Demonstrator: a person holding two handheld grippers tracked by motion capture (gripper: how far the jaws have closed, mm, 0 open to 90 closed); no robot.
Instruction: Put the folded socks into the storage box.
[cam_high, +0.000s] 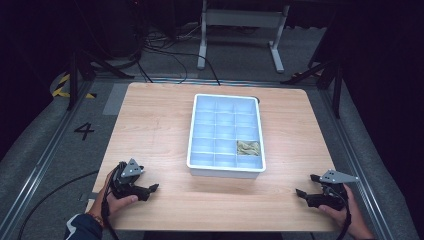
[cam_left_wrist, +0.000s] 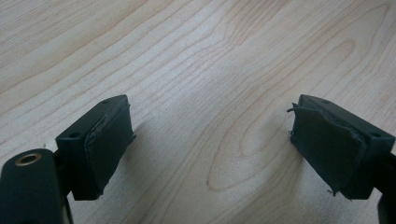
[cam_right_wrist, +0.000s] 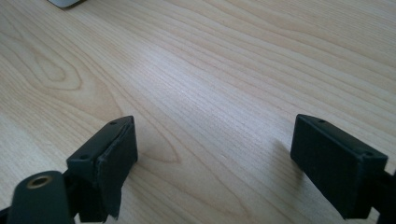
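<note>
While parked low at the near corners of the tabletop, spread wide and holding nothing: left claw and right claw, each well apart from the white tray between them. Seen along the left claw and the right claw, bare wood grain between the pads, no grip on anything (lining on the left pair frayed at the edges). Lying crumpled in the tray: one tan wad, in the right-hand column, one row back from the near edge.

Judged from here, several ways to go wrong. Coming in low from the right, likely to clip the tray's near wall and shove the whole tray across the smooth wood (light plastic, by the look, with nothing pinning it). Reaching into so narrow a cell at this spread, apt to straddle a divider and close on plastic rather than on the wad. Pinching only a loose fold, prone to let the wad unfurl or drop into a neighbouring cell on the way out. Frayed lining, if used, liable to snag the soft stuff and not release cleanly. Safer, probably, to steady the tray with the left claw first.
</note>
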